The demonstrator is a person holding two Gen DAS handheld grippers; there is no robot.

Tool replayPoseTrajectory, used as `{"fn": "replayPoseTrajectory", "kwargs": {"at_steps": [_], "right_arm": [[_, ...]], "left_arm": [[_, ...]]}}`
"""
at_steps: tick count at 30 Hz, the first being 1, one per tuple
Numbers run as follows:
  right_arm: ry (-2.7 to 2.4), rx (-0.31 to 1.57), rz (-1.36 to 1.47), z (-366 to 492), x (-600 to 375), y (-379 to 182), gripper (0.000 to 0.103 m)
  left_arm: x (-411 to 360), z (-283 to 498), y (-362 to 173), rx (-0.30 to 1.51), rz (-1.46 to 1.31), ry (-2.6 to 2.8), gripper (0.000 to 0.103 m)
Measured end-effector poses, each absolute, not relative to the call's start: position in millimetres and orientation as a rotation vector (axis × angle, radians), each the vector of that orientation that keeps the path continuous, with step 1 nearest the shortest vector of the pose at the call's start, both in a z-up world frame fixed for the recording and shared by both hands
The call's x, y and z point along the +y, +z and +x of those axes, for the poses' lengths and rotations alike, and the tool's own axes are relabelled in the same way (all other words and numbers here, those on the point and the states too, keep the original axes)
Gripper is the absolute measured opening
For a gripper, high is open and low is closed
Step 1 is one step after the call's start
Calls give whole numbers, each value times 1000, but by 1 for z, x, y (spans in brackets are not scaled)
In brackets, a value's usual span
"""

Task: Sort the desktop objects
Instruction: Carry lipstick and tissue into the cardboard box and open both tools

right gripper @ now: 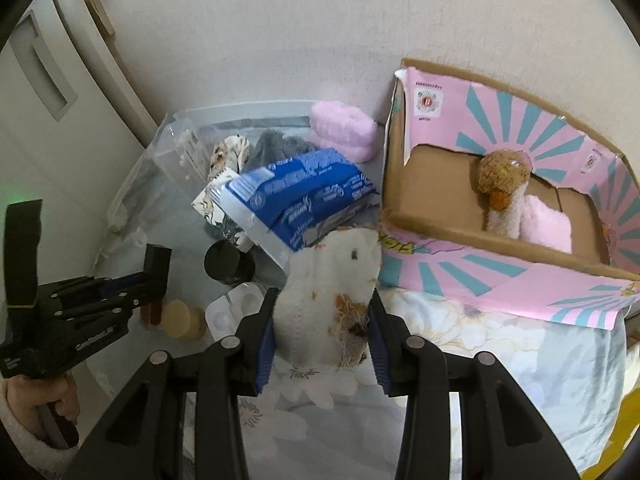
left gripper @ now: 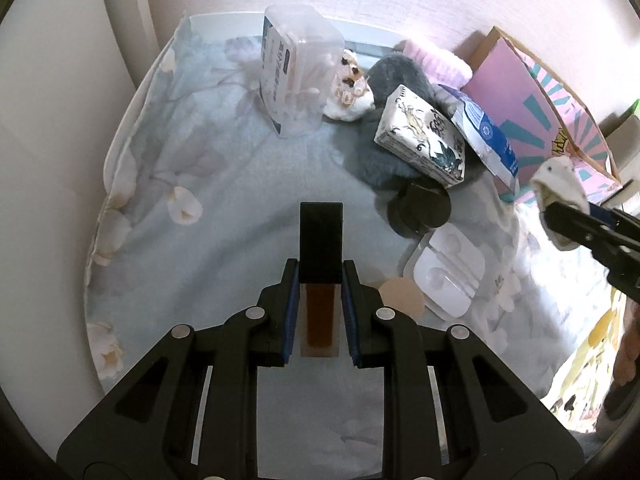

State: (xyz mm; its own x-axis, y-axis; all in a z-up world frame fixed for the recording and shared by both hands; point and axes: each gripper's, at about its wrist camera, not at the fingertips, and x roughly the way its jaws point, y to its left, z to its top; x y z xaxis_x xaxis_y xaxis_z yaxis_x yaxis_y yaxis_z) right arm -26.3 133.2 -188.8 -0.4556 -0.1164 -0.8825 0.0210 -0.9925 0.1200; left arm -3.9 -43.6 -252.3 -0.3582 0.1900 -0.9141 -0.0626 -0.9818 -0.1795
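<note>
Left gripper (left gripper: 320,276) jaws pinching a slim bottle (left gripper: 320,280) with a black cap and brown liquid, held by its flat sides just below the cap, above the floral cloth (left gripper: 224,184) on the counter. Bottle looks rigid and smooth, probably glass or hard plastic: light, slippery and breakable, so flat-side grip near mid-body is right, not the cap. Right gripper (right gripper: 322,320) jaws pinching a white plush (right gripper: 332,280), just left of the pink box (right gripper: 480,276), which already holds a brown-headed plush (right gripper: 504,184) and a pink cloth (right gripper: 548,224). Plush is soft and light, squashes under the pads, won't slip or break; a bite on the body bulk is fine. Remaining pile at the back of the counter: clear swab box (left gripper: 296,76), printed carton (left gripper: 424,136), blue pouch (right gripper: 304,196), grey fluffy item (left gripper: 400,80), pink fluffy item (right gripper: 344,128), dark jar (left gripper: 420,208), white clamshell tray (left gripper: 444,272), tan disc (left gripper: 400,296). Pouch leans on the carton and could slide when either is pulled. My guess: plush goes in the box, bottle destination unclear.
</note>
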Motion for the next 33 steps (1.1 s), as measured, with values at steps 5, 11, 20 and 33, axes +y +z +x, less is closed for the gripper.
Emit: {"fn": "replayPoseTrajectory", "kwargs": {"at_steps": [5,11,20,33], "right_arm": [[-2588,-109,1590,-32,127,-184,37],[-2563,-52,1539,-28,126,-163,37],[-2558,-91,1452,-31,150,-109,37],[-2672,-109,1358,-41,215,-54,37]], "left_arm": [[-47,-9,-249,-193,-1684,2470,18],[-57,-6,-225,-205,-1658,2507,18],[-42,-19,-167,-163,-1549,2524,18],[42,-68,-83,40,-1263,2488,18]]}}
